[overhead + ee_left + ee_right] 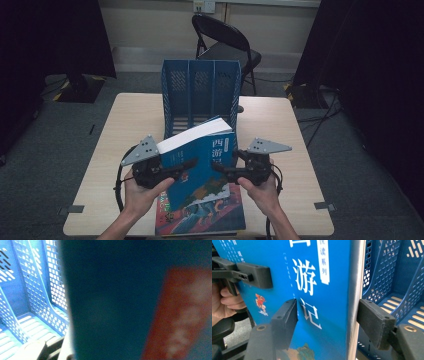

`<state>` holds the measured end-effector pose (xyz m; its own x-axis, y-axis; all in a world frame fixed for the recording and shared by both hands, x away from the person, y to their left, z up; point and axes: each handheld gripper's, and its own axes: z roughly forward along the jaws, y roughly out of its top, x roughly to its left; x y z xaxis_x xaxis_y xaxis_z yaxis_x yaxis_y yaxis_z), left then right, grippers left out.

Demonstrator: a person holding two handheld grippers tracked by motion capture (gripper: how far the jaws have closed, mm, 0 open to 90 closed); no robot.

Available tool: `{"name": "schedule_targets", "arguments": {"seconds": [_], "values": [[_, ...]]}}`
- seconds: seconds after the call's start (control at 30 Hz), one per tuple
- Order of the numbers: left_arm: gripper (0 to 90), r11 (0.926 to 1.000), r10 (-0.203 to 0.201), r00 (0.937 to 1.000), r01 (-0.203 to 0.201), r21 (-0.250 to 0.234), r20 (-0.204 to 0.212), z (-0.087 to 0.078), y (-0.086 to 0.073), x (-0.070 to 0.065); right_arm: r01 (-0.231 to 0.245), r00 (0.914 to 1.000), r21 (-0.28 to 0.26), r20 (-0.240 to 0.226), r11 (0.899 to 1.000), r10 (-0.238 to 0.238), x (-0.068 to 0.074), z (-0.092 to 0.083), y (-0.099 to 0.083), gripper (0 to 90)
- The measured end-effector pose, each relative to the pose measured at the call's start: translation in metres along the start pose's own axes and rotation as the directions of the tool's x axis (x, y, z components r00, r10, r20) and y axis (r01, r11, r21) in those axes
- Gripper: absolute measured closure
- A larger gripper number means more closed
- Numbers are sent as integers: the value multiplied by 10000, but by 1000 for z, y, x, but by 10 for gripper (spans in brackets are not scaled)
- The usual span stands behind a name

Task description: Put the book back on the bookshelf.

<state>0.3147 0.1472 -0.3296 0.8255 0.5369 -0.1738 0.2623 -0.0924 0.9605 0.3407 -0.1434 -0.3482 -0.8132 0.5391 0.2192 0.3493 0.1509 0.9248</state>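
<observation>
Blue book lifted, tilted, between both tongs, just before blue file rack. Right tongs pinching book's thickness. Left tongs on opposite edge, pinching book.

surface: wooden table | on it: blue file rack, flat book

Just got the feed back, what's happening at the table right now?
A person is lifting a thick blue book off a second book lying flat on the table, one claw on each side. The right claw clamps the book's spine edge between its pads; the left claw holds the opposite side. The book is tilted up, just in front of the blue file rack, not yet in any slot.
</observation>
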Motion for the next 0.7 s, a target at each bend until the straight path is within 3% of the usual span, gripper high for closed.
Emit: {"name": "schedule_targets", "arguments": {"seconds": [0.2,0.37,0.5,0.53,0.7], "values": [[606,9996,-273,9996,273,92,-12,-3,1,5,-291,9992,168,-254,9994,295,-7,1,-9,350],[607,9989,-435,9991,435,159,-27,-8,1,8,-308,9994,302,-159,9991,312,-9,-3,-13,341],[609,9985,-504,9987,504,235,-11,-14,2,12,-525,9985,384,149,9979,520,-15,-10,-21,334],[609,9982,-523,9986,524,284,-60,-18,1,15,-673,9967,521,496,9964,647,-18,-14,-27,328],[610,9970,-659,9978,661,405,-67,-22,4,20,-895,9937,706,732,9935,843,-24,-21,-39,327]]}}
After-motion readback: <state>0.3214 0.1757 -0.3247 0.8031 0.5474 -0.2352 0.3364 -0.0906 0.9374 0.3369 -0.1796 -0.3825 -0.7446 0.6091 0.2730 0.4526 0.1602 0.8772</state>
